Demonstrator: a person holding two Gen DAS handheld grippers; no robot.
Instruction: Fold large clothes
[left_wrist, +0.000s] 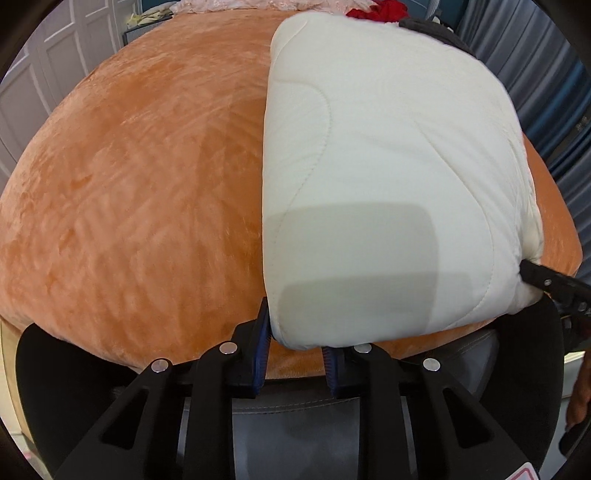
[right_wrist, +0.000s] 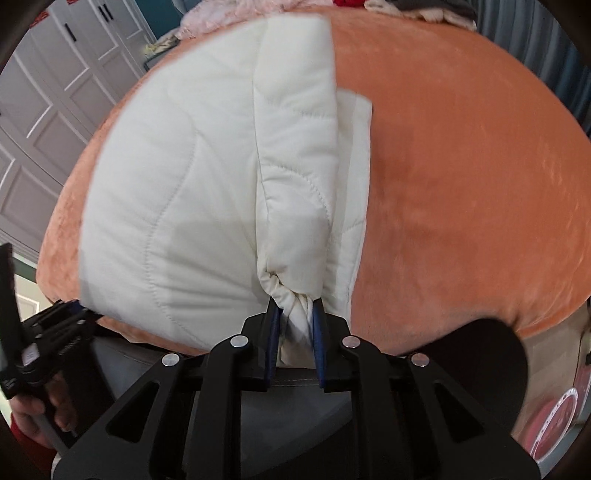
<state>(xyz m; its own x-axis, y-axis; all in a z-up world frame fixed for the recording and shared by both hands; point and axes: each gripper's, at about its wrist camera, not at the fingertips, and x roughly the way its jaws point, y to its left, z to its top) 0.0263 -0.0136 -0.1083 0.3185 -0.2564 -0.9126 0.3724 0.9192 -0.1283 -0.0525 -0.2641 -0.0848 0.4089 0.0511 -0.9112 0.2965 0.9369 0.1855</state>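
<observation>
left gripper (left_wrist: 297, 332): jaws parted, quilted white garment (left_wrist: 388, 177) near-left corner between them | right gripper (right_wrist: 297, 325): clenched on bunched near-right corner | garment folded on orange blanket (left_wrist: 140, 192)

Orange plush blanket (left_wrist: 140, 206) covers the bed. At its far edge: red garment (left_wrist: 373, 9), pink lacy fabric (left_wrist: 258, 4). White panelled wardrobe doors (right_wrist: 55, 92) left; blue-grey curtain (left_wrist: 546, 92) right.

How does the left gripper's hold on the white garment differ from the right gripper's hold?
The left gripper stands wide open around the white garment's near-left corner; the right gripper is shut on a bunched near-right edge. Left cloth lies smooth, right cloth is twisted. Both are at the near edge of the orange cover.
</observation>
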